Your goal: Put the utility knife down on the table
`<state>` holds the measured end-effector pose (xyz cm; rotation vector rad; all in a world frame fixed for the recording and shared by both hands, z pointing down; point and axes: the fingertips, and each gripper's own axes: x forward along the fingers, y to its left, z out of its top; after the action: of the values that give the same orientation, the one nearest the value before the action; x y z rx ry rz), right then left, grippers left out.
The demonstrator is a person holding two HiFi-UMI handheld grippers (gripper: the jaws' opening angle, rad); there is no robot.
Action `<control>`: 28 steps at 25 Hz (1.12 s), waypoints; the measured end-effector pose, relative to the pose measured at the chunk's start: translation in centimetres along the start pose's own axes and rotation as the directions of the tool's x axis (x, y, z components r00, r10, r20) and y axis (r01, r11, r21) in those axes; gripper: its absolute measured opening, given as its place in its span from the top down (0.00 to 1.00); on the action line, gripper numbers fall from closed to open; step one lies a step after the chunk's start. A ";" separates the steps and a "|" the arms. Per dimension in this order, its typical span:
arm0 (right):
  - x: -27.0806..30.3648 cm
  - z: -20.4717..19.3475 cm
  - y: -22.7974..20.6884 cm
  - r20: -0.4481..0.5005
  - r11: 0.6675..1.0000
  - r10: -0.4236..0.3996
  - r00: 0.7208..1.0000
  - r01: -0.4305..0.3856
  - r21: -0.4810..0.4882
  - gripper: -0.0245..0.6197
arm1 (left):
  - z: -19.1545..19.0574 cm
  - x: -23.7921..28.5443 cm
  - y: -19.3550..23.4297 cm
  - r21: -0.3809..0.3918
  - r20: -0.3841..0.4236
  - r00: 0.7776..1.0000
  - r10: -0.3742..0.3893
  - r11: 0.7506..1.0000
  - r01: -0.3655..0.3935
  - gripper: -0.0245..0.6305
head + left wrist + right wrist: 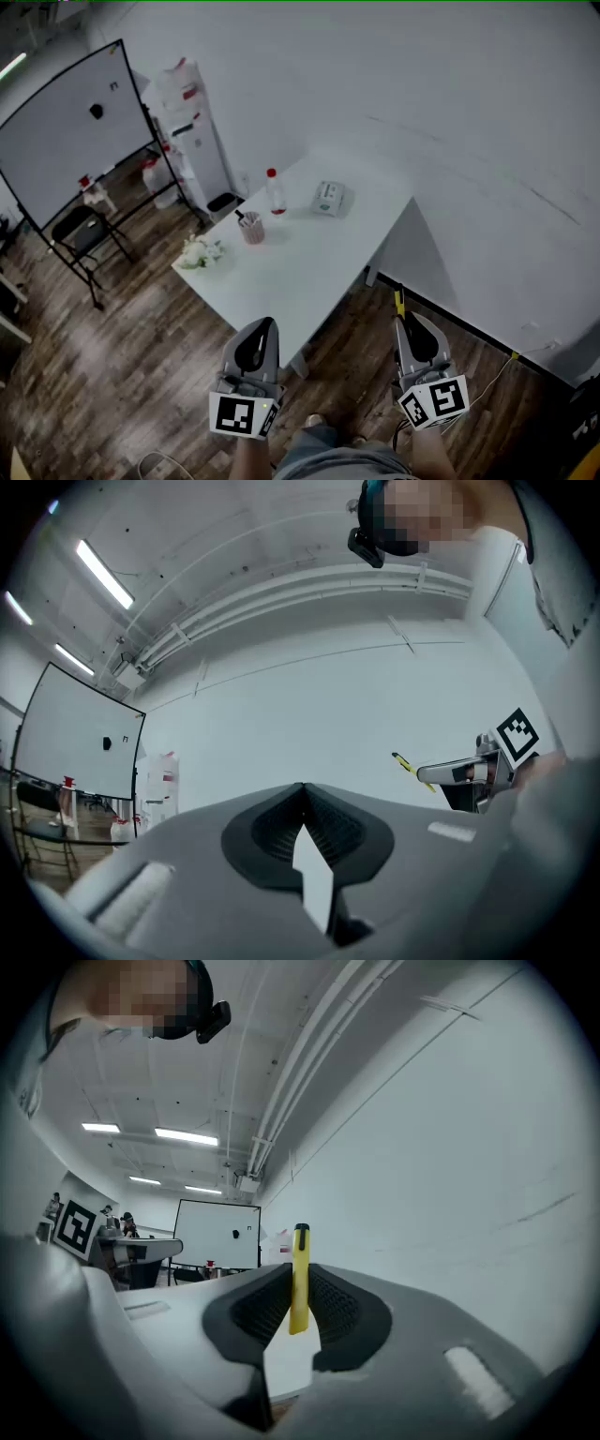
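The right tongs [298, 1271] are clamped on a yellow utility knife [300, 1246]. The pads pinch its lower half, and its dark-capped end stands up past the tips. In the head view the knife [399, 302] pokes out ahead of the right tongs [405, 321], over the wooden floor [169, 356] and just off the right-hand edge of the white counter [309, 272]. It is not touching the counter.

The left tongs [302, 789] are closed tip to tip with nothing between them. In the head view the left tongs [268, 323] sit beside the right pair, with their tips at the counter's near corner. From the left gripper view, the right tongs [469, 772] show off to the right, the knife [411, 765] slanting out of them.

Further ahead of both tongs, the counter carries a red-capped bottle [276, 192], a tissue box [329, 198], a cup of pens [251, 228] and a small bunch of flowers [200, 251]. Beyond it, to the left, stand a water dispenser [192, 131] and a whiteboard [70, 136].
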<state>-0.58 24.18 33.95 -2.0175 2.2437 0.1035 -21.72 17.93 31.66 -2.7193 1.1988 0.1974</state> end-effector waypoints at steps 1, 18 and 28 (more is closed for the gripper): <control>0.0 0.0 0.0 0.000 1.000 0.000 1.000 0.000 -0.001 0.88 | 0.0 0.1 0.0 0.000 0.002 1.000 -0.002 1.000 0.002 0.94; 2.3 -0.1 -0.9 0.009 1.000 -0.019 1.000 0.019 -0.008 0.88 | -0.2 2.8 0.9 0.001 0.015 1.000 -0.027 1.000 0.027 0.94; 4.5 -0.5 -1.2 0.034 0.998 -0.066 0.997 0.065 0.024 0.88 | -0.9 4.7 3.4 -0.003 0.025 0.998 -0.053 0.999 0.053 0.94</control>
<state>0.11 19.52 33.84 -2.0585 2.1463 0.1055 -21.05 12.15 31.38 -2.7393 1.1187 0.2265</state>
